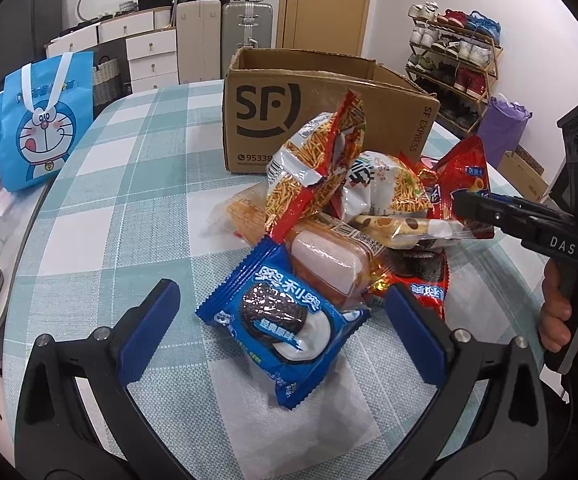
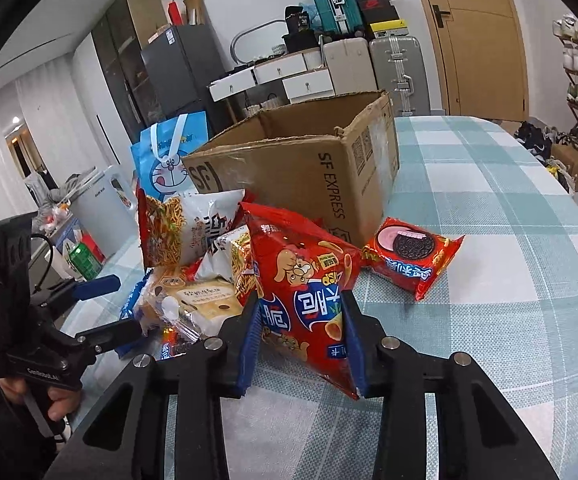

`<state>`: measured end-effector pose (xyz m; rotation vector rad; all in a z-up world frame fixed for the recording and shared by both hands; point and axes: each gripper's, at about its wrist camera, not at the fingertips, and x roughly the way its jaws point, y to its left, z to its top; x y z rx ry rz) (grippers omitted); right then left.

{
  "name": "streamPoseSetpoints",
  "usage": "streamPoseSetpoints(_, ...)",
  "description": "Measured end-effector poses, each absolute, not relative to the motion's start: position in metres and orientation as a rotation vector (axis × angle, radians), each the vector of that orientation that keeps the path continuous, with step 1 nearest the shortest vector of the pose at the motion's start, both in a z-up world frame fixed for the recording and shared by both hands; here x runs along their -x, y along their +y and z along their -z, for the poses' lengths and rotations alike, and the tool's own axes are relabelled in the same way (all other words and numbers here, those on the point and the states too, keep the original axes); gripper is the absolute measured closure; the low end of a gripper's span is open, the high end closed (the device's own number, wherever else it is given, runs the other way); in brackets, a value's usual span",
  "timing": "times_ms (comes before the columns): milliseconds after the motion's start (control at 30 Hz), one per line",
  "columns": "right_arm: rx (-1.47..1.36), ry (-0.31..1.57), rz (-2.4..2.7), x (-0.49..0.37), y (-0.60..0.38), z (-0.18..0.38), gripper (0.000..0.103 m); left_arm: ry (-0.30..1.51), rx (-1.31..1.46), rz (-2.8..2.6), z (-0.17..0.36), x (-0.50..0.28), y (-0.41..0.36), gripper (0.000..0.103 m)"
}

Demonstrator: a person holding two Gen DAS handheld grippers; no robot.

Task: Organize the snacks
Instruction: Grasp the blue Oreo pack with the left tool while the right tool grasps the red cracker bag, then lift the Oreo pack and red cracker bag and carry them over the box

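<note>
both pads of right gripper (image 2: 300, 346) pinch red snack bag (image 2: 303, 292).

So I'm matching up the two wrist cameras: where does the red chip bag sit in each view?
Left wrist: red chip bag at the pile's right edge, nipped by the right hand-held gripper.
Right wrist: centre foreground, clamped between the blue pads.
Shared landmark: the SF cardboard box behind the pile.
</note>
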<state>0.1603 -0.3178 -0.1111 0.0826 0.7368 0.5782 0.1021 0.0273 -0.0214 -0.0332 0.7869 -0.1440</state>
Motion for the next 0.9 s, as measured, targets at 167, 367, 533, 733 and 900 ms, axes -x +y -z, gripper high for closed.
streamPoseSetpoints(167, -0.112, 0.698, -0.586, -0.157, -0.323, 0.106, 0.065, 0.793, 0.033, 0.153, 0.023, -0.102, 0.026, 0.001)
streamPoseSetpoints(367, -0.164, 0.687, -0.596, -0.158, -0.333, 0.104, 0.065, 0.825, 0.002, 0.166, 0.025, -0.101, 0.023, 0.001)
streamPoseSetpoints(533, -0.151, 0.684, -0.598, -0.157, -0.332, 0.104, 0.065, 0.861, -0.001, 0.168, 0.029, -0.103, 0.022, 0.002)
streamPoseSetpoints(733, -0.154, 0.686, -0.601, -0.157, -0.332, 0.105, 0.065, 0.893, -0.033, 0.169, 0.034, -0.106, 0.019, 0.026)
streamPoseSetpoints(900, -0.148, 0.682, -0.602, -0.156, -0.331, 0.105, 0.065, 0.877, -0.089, 0.176, 0.033, -0.1, 0.014, 0.047)
